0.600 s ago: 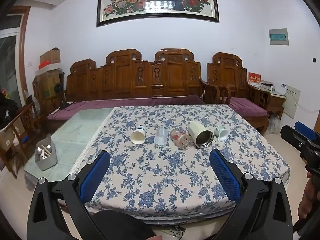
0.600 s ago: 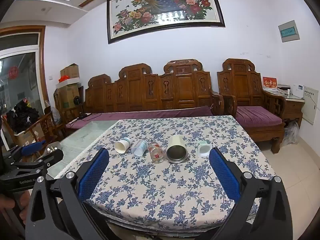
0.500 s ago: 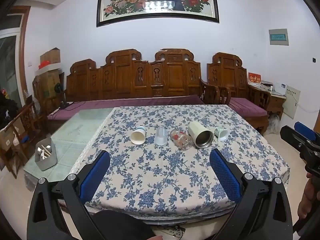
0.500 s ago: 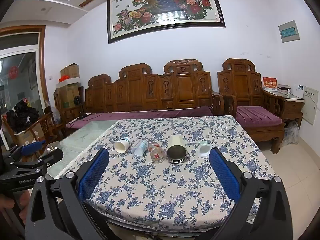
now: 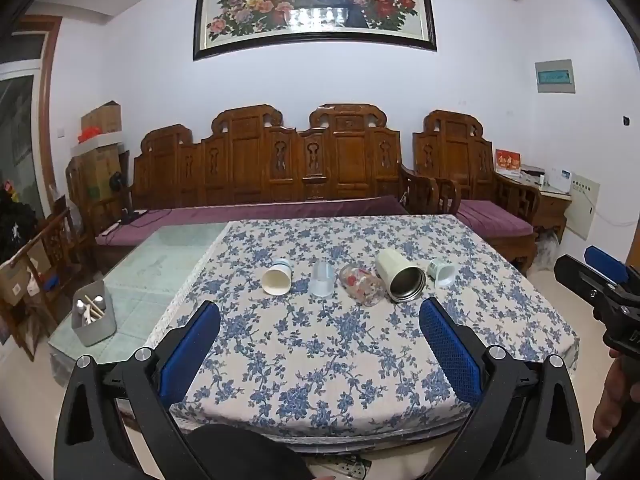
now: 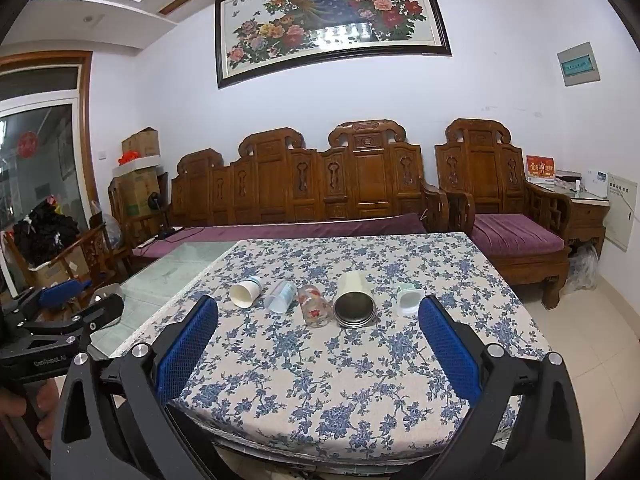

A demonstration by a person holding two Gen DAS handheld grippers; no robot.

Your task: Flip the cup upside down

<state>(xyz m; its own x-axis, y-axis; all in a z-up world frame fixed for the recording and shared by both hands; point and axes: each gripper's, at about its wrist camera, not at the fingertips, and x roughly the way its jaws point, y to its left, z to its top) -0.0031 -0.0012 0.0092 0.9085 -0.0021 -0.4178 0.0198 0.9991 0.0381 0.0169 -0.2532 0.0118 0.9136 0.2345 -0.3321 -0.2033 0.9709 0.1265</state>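
Observation:
Several cups lie on their sides in a row on the floral tablecloth (image 5: 320, 360): a white paper cup (image 5: 277, 278), a clear plastic cup (image 5: 322, 279), a glass with red print (image 5: 361, 284), a cream steel-lined tumbler (image 5: 400, 275) and a small pale green cup (image 5: 441, 272). The same row shows in the right wrist view: paper cup (image 6: 245, 292), plastic cup (image 6: 280, 297), glass (image 6: 314, 305), tumbler (image 6: 354, 299), green cup (image 6: 408, 300). My left gripper (image 5: 319, 312) and right gripper (image 6: 318, 308) are open and empty, held back over the table's near edge.
A grey utensil caddy (image 5: 93, 315) stands on the glass tabletop (image 5: 160, 256) left of the cloth. A carved wooden bench (image 5: 280, 168) and armchair (image 5: 480, 184) stand behind the table. Each gripper shows at the edge of the other's view.

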